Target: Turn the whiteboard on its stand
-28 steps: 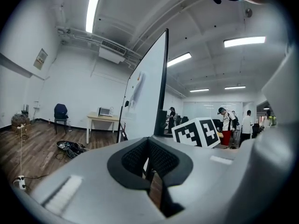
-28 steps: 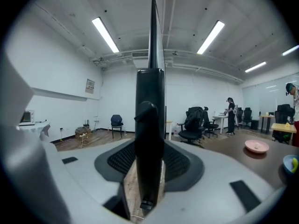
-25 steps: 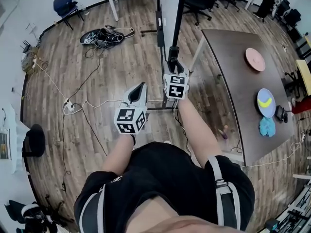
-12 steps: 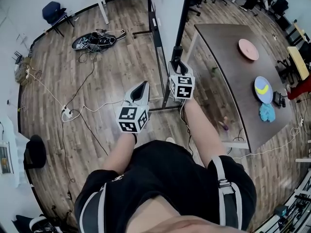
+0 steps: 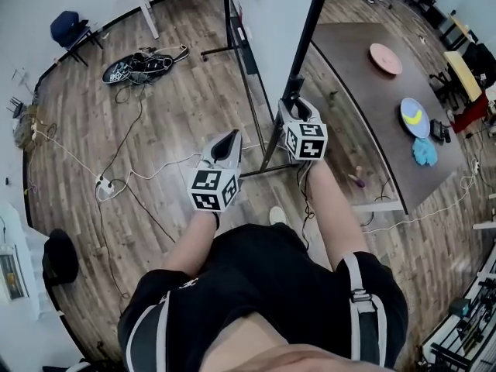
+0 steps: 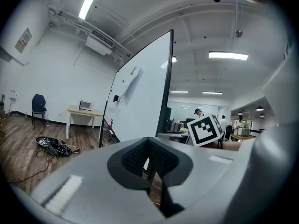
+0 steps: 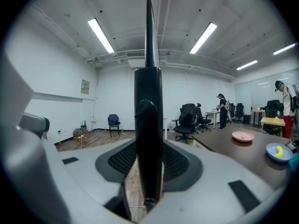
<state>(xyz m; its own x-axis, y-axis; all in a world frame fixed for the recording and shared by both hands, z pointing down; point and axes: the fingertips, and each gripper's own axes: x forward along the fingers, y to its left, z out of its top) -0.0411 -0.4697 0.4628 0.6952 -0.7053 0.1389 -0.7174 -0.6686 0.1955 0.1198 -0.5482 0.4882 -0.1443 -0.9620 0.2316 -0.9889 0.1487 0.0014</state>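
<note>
Black frame (image 7: 148,125) of the whiteboard (image 5: 271,22), which stands upright on its stand (image 5: 249,99) over the wood floor (image 5: 170,115), is clamped between the right tongs (image 5: 293,103). Left tongs (image 5: 226,139) hang closed and empty, apart from it. Swing the edge in a smooth arc. Hold the grip square so the frame cannot slip.

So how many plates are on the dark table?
2. A pink plate lies at the far end of the table; a blue plate carrying something yellow lies nearer the person, by the right edge. Most of the tabletop shows, so more seem unlikely.
</note>
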